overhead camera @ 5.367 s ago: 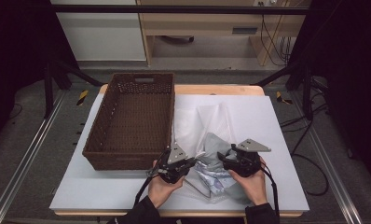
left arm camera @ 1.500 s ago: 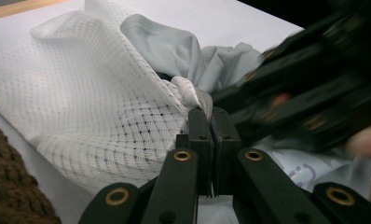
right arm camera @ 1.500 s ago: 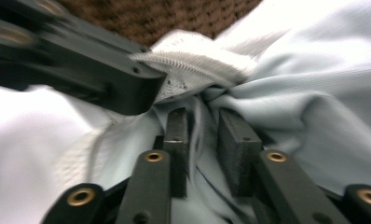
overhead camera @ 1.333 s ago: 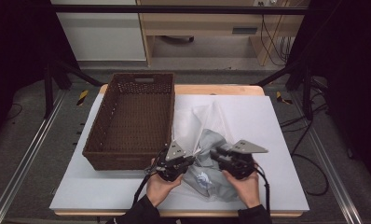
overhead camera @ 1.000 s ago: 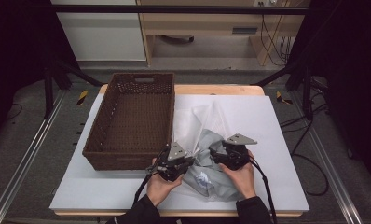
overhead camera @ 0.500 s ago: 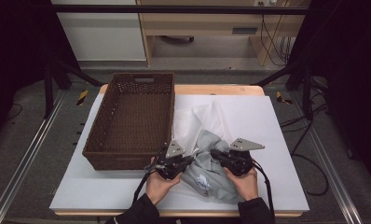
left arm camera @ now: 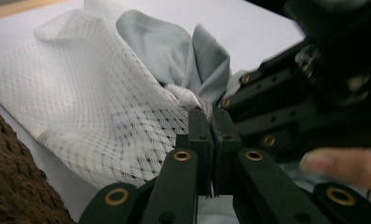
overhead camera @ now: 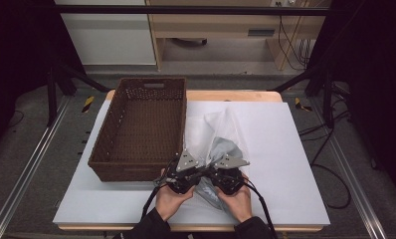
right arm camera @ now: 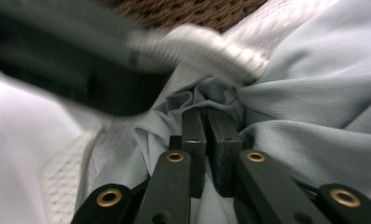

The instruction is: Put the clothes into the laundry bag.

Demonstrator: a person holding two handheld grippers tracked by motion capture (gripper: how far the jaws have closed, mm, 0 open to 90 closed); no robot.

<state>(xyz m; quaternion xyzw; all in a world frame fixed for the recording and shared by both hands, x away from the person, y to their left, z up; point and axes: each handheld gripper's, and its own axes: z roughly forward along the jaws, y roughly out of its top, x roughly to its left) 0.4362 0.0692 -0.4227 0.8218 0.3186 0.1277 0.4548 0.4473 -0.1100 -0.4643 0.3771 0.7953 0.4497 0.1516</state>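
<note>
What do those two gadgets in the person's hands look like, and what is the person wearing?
Each hand carries a black gripper: the left gripper and the right gripper. Each is topped by a grey three-cornered plate and trails a black cable toward the person. Up close, the two black jaws are flat bars joined by arms with brass-coloured rivets. The sleeves are dark.

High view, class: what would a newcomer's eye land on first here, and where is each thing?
First the two grippers, left and right, side by side at the table's near edge, both pinching a crumpled white mesh bag with pale grey cloth in it. The right jaws have just closed on the cloth. Next the big brown wicker basket just left of the bag, with nothing in it.
</note>
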